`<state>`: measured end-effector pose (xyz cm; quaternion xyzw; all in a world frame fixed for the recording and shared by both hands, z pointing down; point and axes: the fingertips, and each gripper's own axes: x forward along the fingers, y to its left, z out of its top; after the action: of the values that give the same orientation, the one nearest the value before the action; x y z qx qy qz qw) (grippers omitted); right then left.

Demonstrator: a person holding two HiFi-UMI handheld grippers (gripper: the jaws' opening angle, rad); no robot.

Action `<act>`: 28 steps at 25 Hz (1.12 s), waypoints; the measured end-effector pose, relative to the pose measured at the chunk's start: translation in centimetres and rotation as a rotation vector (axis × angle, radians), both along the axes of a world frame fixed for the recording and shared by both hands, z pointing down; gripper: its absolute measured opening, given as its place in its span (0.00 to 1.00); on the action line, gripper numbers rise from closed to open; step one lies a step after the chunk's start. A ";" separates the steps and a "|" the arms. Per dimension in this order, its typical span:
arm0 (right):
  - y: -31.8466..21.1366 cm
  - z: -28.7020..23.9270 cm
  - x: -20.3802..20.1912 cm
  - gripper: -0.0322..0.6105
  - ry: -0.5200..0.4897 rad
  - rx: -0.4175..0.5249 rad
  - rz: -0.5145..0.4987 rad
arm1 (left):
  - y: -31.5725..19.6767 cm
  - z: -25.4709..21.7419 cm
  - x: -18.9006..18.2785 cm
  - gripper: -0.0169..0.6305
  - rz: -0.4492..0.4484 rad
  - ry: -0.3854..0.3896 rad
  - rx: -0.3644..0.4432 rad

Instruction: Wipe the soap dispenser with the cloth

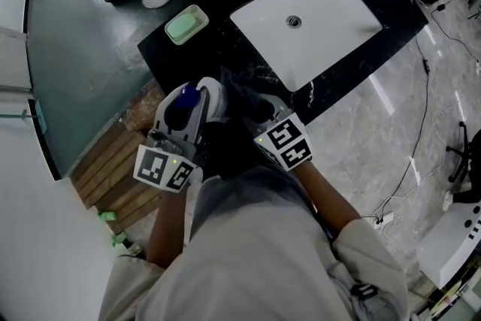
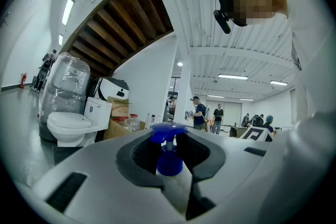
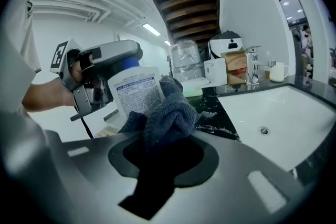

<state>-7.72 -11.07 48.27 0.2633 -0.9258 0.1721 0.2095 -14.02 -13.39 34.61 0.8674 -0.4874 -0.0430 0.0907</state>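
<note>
Dispenser [image 1: 213, 98] hangs in the air over the near corner of the black counter [image 1: 174, 55], between the two grippers and close in front of the person. It looks like a white plastic bottle with a blue pump [image 2: 169, 157]. I judge it light to middling in weight, depending on how full it is. The wall is probably stiff enough to take a firm rub, but smooth and likely slick where soap has run. The pump would sink if pressed from above, so the neck under it seems the safest place to hold. That also leaves the body free for wiping.

The left gripper [image 1: 189, 103] has it just there. Its jaws stand about half closed and clamp the top of the bottle. The pump collar sits between them in the left gripper view.

The printed label [image 3: 137, 93] faces the right gripper view, and the dark cloth [image 3: 168, 113] lies bunched against it, touching the lower right of the bottle. The cloth is soft and thick. It should fold round the curve, though it may drag on the label edge.

The right gripper [image 3: 163, 140] has its jaws closed on the cloth, with the wad sticking out ahead of them. The white sink [image 1: 331, 19] lies well off to the right.
</note>
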 end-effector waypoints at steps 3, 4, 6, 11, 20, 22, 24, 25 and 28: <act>0.2 0.7 0.2 0.20 0.020 -0.010 0.002 | 0.0 0.0 0.0 0.16 -0.002 0.002 -0.001; 0.2 1.0 0.2 0.20 0.027 -0.014 0.003 | 0.0 0.1 -0.1 0.16 -0.004 0.005 -0.003; 0.4 1.3 0.1 0.20 0.036 -0.029 0.004 | 0.0 0.1 -0.3 0.16 -0.009 0.011 -0.008; 0.8 1.6 0.1 0.20 0.062 -0.042 0.004 | 0.0 0.0 -0.2 0.16 -0.013 0.009 -0.006; 1.3 1.5 -0.1 0.20 0.065 -0.048 -0.004 | 0.0 0.0 0.0 0.16 -0.008 0.001 0.000; 1.4 1.2 -0.3 0.20 0.059 -0.051 -0.007 | 0.0 0.0 0.1 0.16 -0.007 0.001 0.003; 1.4 1.1 -0.4 0.20 0.062 -0.049 -0.011 | 0.0 -0.1 0.1 0.16 -0.007 -0.001 0.006; 1.4 1.1 -0.4 0.20 0.064 -0.048 -0.014 | 0.0 -0.1 0.2 0.16 -0.007 -0.003 0.007; 1.4 1.0 -0.4 0.20 0.070 -0.046 -0.022 | 0.1 0.0 0.3 0.16 -0.007 -0.005 0.008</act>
<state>-8.16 -9.65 49.26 0.2543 -0.9165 0.1818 0.2496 -13.76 -13.34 34.58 0.8662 -0.4904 -0.0432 0.0861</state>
